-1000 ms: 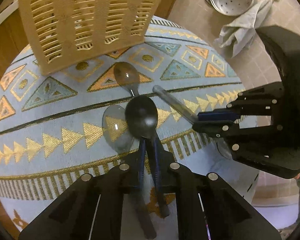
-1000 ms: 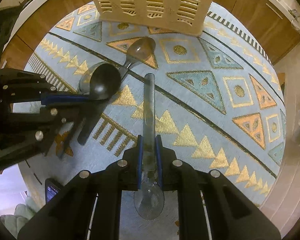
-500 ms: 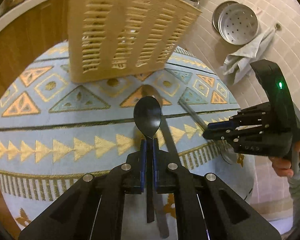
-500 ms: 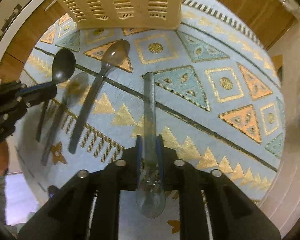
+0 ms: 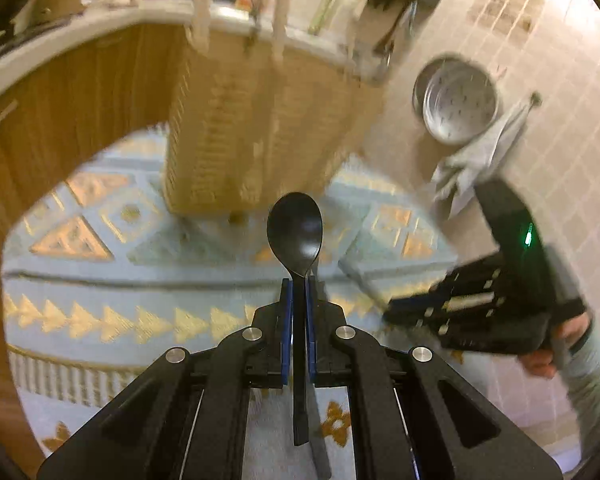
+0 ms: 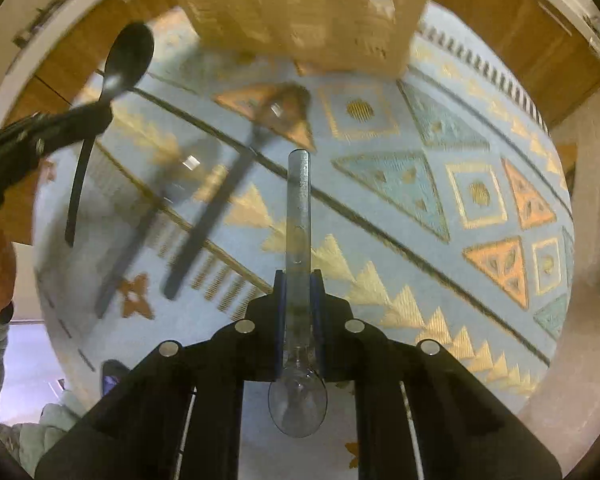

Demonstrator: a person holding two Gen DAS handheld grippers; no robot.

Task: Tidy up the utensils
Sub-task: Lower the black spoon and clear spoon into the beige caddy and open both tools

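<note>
patterned rug bears basket, two spoons

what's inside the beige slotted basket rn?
Cannot tell. The beige slotted basket shows only blurred side walls in both views, with its interior covered. The black spoon and clear spoon are outside it, each in a claw.

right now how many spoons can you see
4: a black plastic spoon in the left tool, a clear plastic spoon in the closing right tool, and two translucent grey spoons lying on the patterned rug. Others may be hidden.
</note>
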